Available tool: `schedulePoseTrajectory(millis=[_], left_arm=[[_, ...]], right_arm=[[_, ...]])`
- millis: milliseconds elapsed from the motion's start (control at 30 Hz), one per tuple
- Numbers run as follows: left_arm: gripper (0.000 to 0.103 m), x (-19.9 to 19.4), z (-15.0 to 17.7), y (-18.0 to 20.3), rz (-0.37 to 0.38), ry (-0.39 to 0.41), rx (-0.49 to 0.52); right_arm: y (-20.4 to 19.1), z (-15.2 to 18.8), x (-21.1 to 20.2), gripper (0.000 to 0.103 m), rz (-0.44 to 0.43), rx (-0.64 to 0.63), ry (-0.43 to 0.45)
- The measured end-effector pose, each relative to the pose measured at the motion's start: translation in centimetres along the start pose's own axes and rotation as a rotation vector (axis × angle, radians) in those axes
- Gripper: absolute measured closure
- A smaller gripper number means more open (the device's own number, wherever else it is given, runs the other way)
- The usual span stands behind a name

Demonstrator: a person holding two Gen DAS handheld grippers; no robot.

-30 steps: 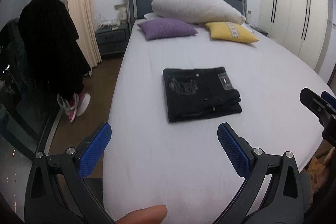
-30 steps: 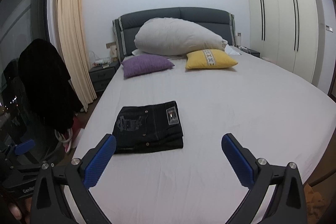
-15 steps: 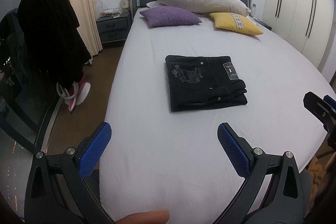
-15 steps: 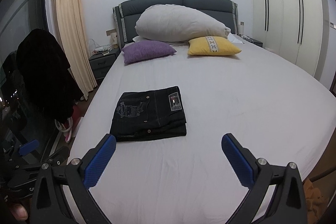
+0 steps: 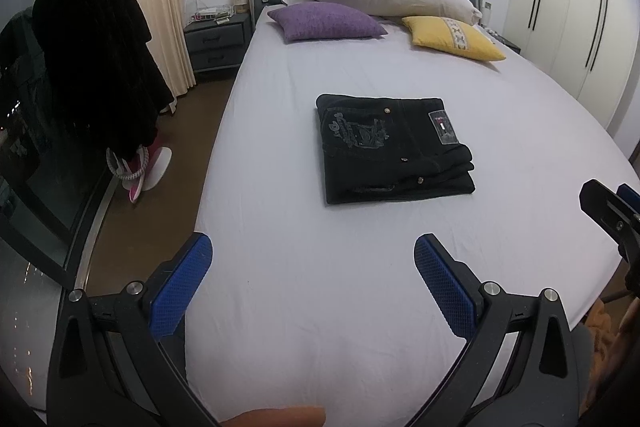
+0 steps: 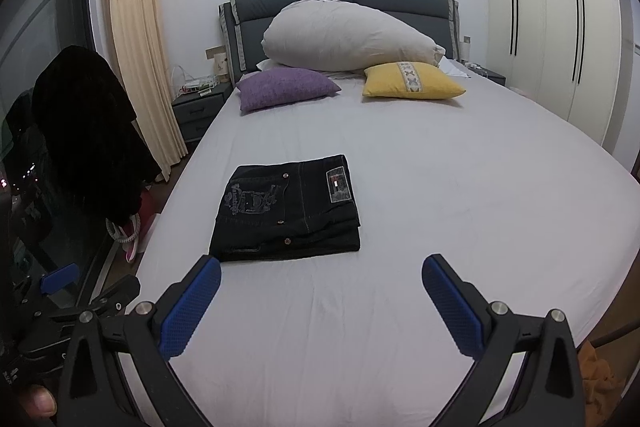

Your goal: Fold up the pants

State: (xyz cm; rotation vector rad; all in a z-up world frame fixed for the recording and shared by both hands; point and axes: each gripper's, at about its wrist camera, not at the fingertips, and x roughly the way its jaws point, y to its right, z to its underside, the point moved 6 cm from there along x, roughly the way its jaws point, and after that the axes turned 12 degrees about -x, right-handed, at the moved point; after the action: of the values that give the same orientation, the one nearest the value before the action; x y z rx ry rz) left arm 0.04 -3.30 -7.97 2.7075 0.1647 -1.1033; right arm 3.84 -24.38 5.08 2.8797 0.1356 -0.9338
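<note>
Black pants (image 5: 390, 147) (image 6: 290, 209) lie folded into a compact rectangle on the white bed (image 5: 320, 287) (image 6: 460, 195), with a patch label on top. My left gripper (image 5: 314, 263) is open above the near part of the bed, well short of the pants, nothing between its blue pads. My right gripper (image 6: 320, 283) is also open and empty, its left pad close to the pants' near edge without touching. The other gripper shows at the right edge of the left wrist view and at the lower left of the right wrist view.
A large white pillow (image 6: 348, 37), a purple cushion (image 6: 286, 87) and a yellow cushion (image 6: 412, 81) sit at the headboard. A nightstand (image 5: 216, 43) and a curtain are left of the bed. Dark clothes (image 5: 92, 55) hang on a rack at left. Wardrobes (image 6: 560, 27) line the right wall.
Both views have drifted a little relative to the bed; the pants sit lower in the frames. The pants have not changed shape. Both grippers stayed open.
</note>
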Motion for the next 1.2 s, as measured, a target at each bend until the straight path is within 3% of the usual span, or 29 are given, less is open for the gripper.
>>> schedulePoseTrajectory(millis=[1200], left_arm=[[0.0,0.34,0.37,-0.01,0.002,-0.006,-0.001]], right_arm=[[-0.22,0.66,0.43,0.0,-0.008,0.0,-0.012]])
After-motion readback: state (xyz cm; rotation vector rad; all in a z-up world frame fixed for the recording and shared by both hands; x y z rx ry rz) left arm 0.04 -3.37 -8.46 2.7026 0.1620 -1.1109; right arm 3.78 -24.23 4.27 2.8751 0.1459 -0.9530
